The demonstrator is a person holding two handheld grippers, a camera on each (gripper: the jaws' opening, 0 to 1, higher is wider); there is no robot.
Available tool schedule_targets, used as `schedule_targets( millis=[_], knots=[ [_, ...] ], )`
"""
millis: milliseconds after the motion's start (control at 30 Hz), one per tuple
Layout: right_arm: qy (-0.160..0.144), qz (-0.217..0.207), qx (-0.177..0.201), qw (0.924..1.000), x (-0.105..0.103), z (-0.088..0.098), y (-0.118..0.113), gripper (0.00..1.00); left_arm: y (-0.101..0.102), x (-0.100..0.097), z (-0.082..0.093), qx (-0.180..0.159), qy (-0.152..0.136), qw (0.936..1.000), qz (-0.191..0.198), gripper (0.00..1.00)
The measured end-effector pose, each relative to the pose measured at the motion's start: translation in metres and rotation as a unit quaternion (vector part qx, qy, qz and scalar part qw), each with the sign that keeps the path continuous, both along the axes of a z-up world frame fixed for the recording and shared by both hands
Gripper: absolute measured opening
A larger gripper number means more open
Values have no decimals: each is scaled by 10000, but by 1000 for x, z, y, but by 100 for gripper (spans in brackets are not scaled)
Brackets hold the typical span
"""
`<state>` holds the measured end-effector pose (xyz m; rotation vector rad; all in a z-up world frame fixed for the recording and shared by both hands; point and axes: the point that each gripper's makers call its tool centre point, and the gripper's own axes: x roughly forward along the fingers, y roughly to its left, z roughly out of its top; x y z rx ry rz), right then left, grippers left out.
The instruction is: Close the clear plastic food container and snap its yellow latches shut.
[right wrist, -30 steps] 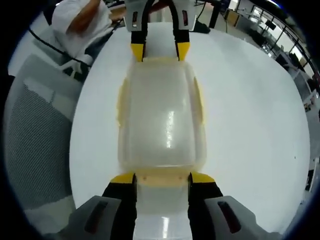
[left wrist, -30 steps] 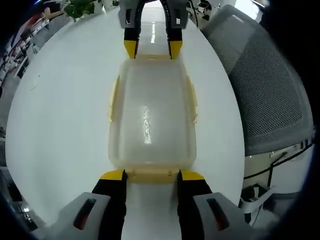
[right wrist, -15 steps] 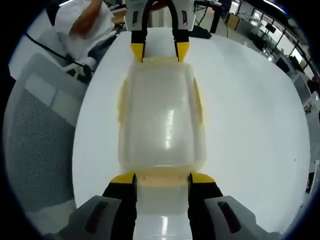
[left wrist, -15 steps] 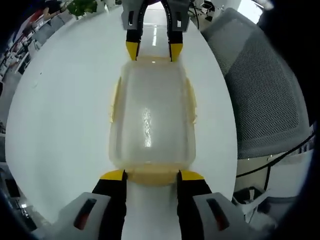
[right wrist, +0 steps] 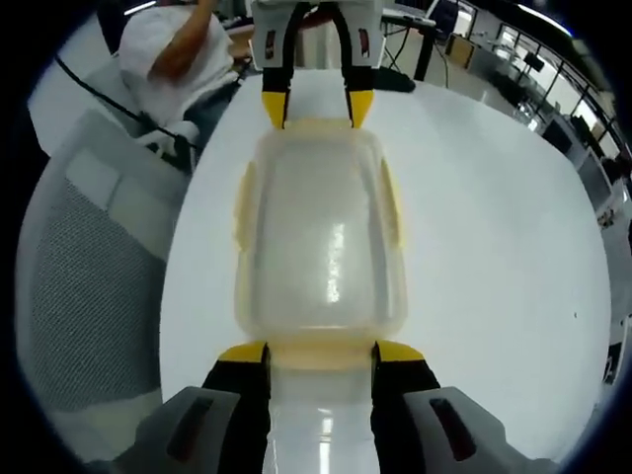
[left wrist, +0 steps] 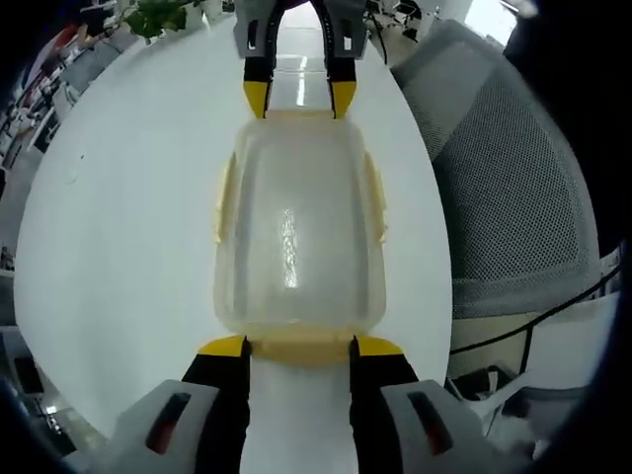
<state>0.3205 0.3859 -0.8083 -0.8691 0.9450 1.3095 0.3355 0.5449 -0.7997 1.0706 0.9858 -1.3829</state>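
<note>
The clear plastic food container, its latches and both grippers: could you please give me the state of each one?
Clear plastic food container: lid on, held at both ends.
Side latches: lying against the sides; snapped or not, cannot tell.
Left gripper: jaws straddling the near end latch.
Right gripper: jaws straddling the opposite end latch.

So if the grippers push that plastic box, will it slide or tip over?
Probably slide. The box is low and wide, and it lies flat on a smooth, shiny white table. It looks empty, so it is likely light. Its thin clear walls may flex a little if squeezed.
</note>
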Motion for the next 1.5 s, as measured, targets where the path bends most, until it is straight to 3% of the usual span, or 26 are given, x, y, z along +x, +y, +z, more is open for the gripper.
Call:
schedule_targets(
  millis=[900,1233,1500],
  knots=[
    [15,-15,-8,10000,11,45,4,38,3,11,37,-84,-2,10000,-52,38],
    [-41,-74,24,10000,15,61,2,38,0,17,60,-178,33,9998,-105,38],
    [-79,-72,-9,9999,15,64,2,38,0,17,59,-74,-25,9999,-152,38]
  ],
)
